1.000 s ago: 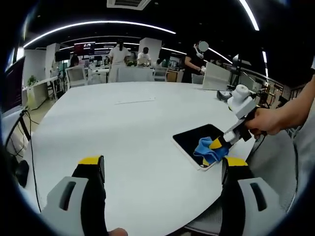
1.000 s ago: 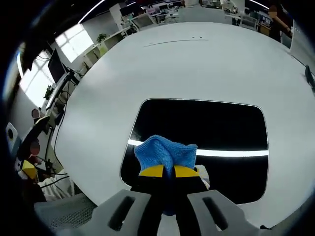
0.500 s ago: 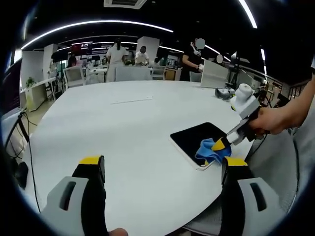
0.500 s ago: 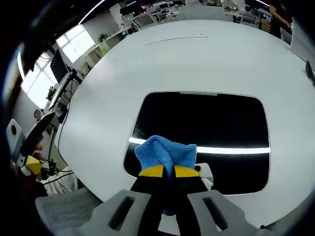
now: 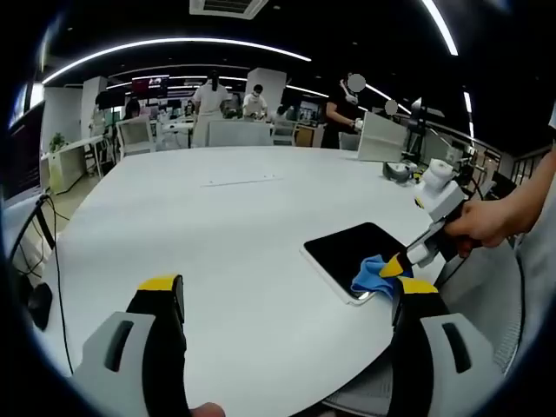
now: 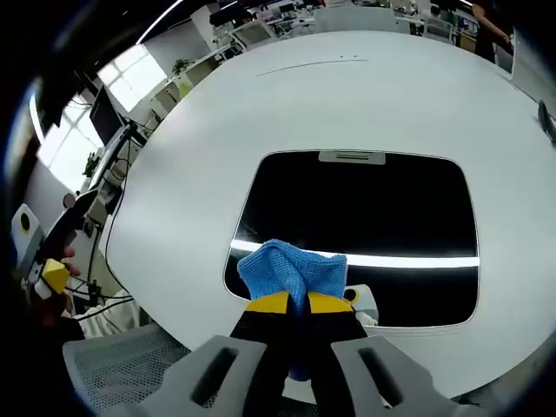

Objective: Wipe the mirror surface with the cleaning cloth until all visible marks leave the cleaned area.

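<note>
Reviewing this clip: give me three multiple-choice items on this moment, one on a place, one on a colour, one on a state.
1. Where does the dark rectangular mirror lie on the round white table?
A. near the table's edge
B. at the table's centre
C. on a chair

2. What colour is the bunched cleaning cloth?
A. red
B. blue
C. green

3. How is the right gripper?
A. open, holding nothing
B. shut on the cloth
C. lying on the table

Key: 1 A, the left gripper view shows the mirror by the rim; 2 B, the cloth is plainly blue; 3 B, the yellow-tipped jaws pinch the cloth over the mirror.
</note>
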Motion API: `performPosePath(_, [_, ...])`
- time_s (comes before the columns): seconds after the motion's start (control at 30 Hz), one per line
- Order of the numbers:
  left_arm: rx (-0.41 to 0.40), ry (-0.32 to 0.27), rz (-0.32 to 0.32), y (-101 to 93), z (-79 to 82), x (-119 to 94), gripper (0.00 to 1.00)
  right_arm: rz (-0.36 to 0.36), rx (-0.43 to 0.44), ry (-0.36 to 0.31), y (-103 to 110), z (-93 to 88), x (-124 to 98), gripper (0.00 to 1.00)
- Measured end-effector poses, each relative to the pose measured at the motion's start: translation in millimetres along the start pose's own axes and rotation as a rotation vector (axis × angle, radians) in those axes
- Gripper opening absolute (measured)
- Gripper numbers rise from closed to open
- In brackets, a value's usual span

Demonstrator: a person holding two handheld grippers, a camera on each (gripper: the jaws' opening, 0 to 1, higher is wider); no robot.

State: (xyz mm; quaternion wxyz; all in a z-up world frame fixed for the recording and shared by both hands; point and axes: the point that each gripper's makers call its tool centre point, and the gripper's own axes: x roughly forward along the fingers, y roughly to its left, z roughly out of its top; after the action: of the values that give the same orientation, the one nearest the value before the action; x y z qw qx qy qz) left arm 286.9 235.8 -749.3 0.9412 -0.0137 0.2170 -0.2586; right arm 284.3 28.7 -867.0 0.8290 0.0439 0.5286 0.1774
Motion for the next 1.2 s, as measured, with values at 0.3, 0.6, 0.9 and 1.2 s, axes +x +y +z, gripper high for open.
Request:
performPosePath(0.3, [0.006,-0.001,0.006,-2.1,-1.3,-1.0,0.99,-0.018,-0.180,-0.049,1.8,-0.7,-0.6,0.00])
performPosePath(0.6, [0.004,-0.005,0.018,-3.2,-1.7,-4.8,0.99,0.018,-0.178,-0.045,-0.9,-4.2,-3.3,0.00])
performPosePath(0.9, [0.002,-0.003,0.026,-5.5,-3.0,-5.3,0.98,0.094,-0.166,-0.049,-8.8,-11.8,-8.3,0.00])
performPosePath(1.2, [0.005,0.001,0.025,-10.6,-3.2,-4.1,0.98,0.090,-0.128,-0.067,-15.3,-10.2,-10.9,0.00])
